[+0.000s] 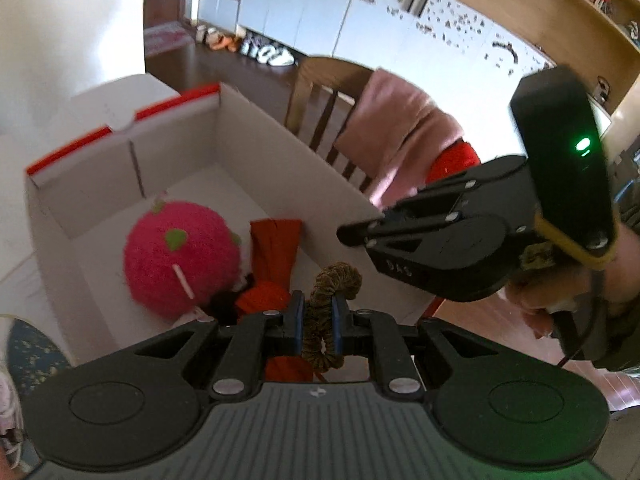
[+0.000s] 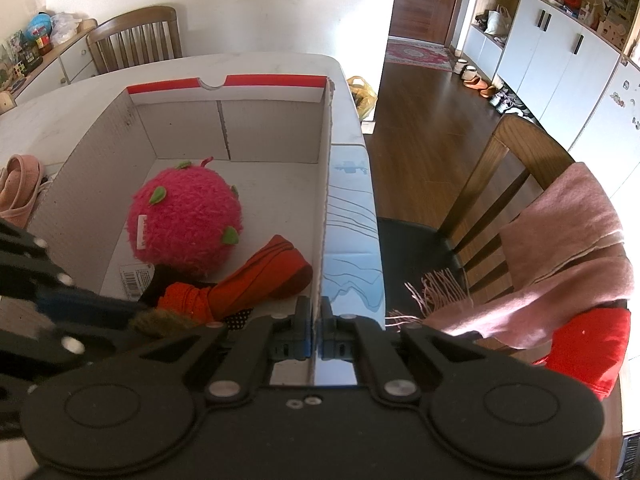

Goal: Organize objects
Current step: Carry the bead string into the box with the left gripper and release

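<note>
A white cardboard box [image 1: 256, 148] with a red rim stands open on the table; it also shows in the right wrist view [image 2: 240, 132]. Inside lie a pink fuzzy ball [image 1: 180, 256] [image 2: 186, 220] and an orange-red cloth [image 1: 276, 256] [image 2: 260, 276]. My left gripper [image 1: 317, 316] is shut on a brown scrunchie [image 1: 332, 284] and holds it over the box's near corner; the scrunchie shows in the right wrist view [image 2: 160, 322]. My right gripper [image 2: 316, 320] is shut on the box's right wall [image 2: 325, 200]; it shows in the left wrist view [image 1: 352, 234].
A wooden chair [image 2: 504, 168] draped with a pink scarf [image 2: 560, 248] and a red cushion [image 2: 588, 344] stands right of the table [image 2: 352, 184]. A pink cloth item [image 2: 20, 184] lies left of the box. A second chair [image 2: 136, 40] stands at the far side.
</note>
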Demonstrator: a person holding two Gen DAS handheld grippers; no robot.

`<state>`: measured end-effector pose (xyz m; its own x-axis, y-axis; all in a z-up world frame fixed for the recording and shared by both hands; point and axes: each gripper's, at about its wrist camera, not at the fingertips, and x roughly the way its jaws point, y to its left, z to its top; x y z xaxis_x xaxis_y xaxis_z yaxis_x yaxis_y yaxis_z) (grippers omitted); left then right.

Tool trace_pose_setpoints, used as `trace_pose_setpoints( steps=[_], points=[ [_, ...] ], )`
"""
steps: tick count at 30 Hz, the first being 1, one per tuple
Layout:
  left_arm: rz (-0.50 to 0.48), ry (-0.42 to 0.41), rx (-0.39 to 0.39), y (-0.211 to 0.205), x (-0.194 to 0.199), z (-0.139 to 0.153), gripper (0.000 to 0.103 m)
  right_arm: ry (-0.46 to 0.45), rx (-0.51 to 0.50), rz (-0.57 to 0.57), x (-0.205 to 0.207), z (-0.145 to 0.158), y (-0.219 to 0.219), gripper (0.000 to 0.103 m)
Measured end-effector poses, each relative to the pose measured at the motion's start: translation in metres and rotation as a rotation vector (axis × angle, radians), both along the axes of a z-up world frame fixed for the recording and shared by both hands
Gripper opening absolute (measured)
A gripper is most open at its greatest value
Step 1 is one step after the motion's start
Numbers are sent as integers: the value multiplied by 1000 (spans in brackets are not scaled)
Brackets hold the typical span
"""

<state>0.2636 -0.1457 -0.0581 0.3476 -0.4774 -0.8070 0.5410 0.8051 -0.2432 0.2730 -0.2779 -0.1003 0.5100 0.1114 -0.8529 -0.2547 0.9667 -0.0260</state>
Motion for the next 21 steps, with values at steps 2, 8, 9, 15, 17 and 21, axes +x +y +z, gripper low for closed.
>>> trace_pose_setpoints(
  steps=[2, 8, 9, 15, 17, 21],
  points=[
    [-6, 14, 11, -4, 2, -6, 12, 0, 0, 0, 0, 0, 0, 3],
    [-10, 69, 68, -9, 12, -32, 13, 1, 1, 0, 1, -1, 1, 3],
    [-11, 78, 76, -9, 13, -36, 13, 1, 1, 0, 1, -1, 2, 3],
    [-16, 106, 78, -8, 16, -44, 13, 3, 1, 0, 0, -1, 2, 3],
    [-21, 103, 79, -8, 16, -44, 13, 4, 1, 0, 0, -2, 3, 3],
    [-17, 100, 84, -9, 15, -42, 13, 5, 1, 1, 0, -2, 3, 3]
  ],
)
